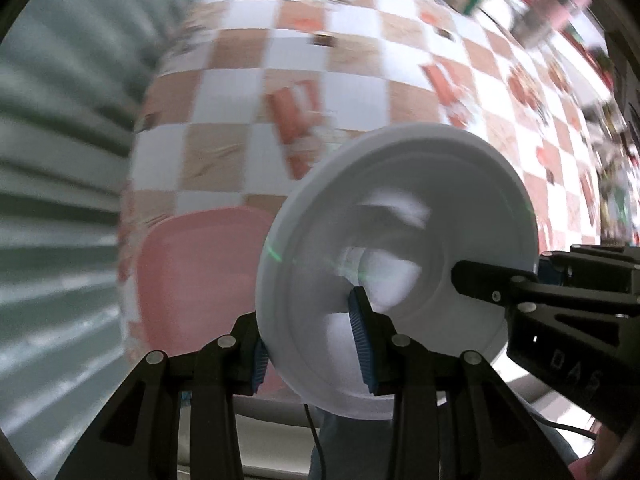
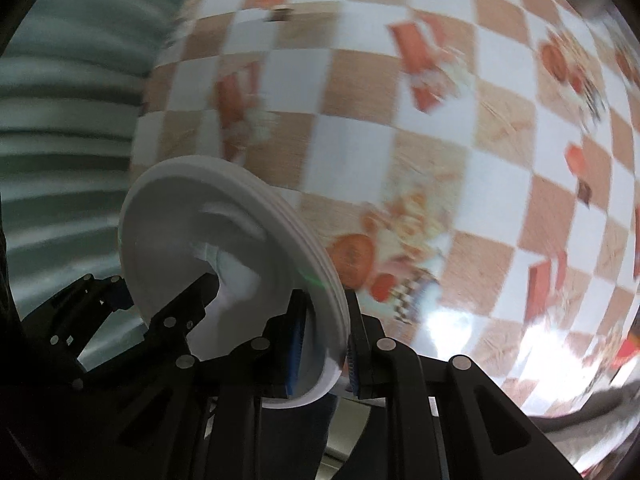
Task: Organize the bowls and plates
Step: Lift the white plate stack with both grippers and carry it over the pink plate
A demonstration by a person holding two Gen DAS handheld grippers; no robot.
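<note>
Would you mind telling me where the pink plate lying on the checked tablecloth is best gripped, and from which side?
Grip the pink plate at its thin rim nearest the table edge, coming in low from that side, one finger over and one under. It appears to lie flat on the checked tablecloth, so only the rim offers purchase. Both grippers currently pinch the white round plate.

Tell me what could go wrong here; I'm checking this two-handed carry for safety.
1. Both the left gripper and the right gripper pinch only the rim of the white plates, so the stack could slip or fan apart.
2. The frames are blurred by fast motion; a swing may pull the plates from one grip.
3. The pink plate lies close beneath and could be struck.
</note>
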